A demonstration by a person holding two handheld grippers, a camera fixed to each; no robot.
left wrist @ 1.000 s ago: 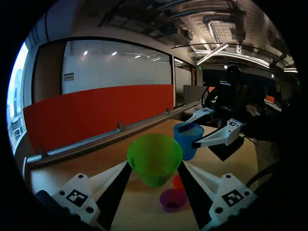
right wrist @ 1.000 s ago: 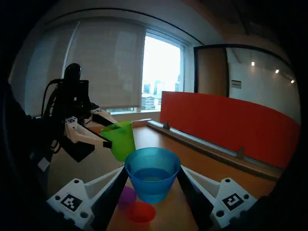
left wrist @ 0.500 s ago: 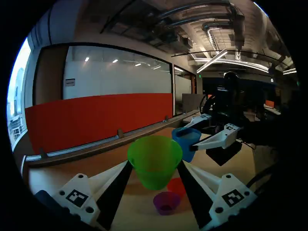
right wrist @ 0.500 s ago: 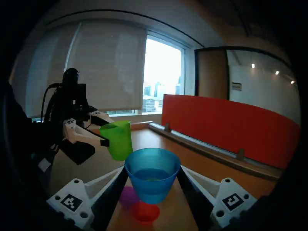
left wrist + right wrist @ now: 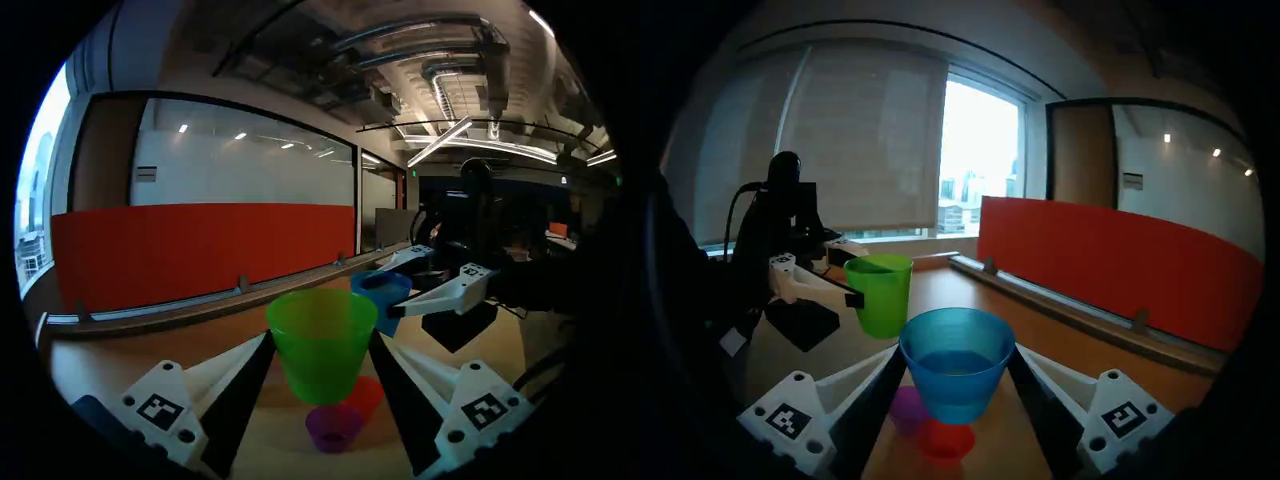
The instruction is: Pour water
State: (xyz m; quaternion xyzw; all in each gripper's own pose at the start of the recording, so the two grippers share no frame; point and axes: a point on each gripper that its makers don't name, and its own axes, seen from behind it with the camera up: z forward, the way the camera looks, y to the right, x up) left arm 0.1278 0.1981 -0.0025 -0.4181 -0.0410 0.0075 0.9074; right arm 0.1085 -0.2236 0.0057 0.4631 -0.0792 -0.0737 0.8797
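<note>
Green cup point(image 5: 322, 344) now upright; translucent blue cup point(image 5: 957, 392) with water point(image 5: 957, 364).

The green cup point(image 5: 322, 340) is held up in the air, standing straight. The blue cup point(image 5: 957, 400) is near it, also up in the air and standing straight, with some water point(image 5: 957, 370) inside.

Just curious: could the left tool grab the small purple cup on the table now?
Probably not: the left tool is shut on the green cup, leaving no free grip for the purple cup.
</note>
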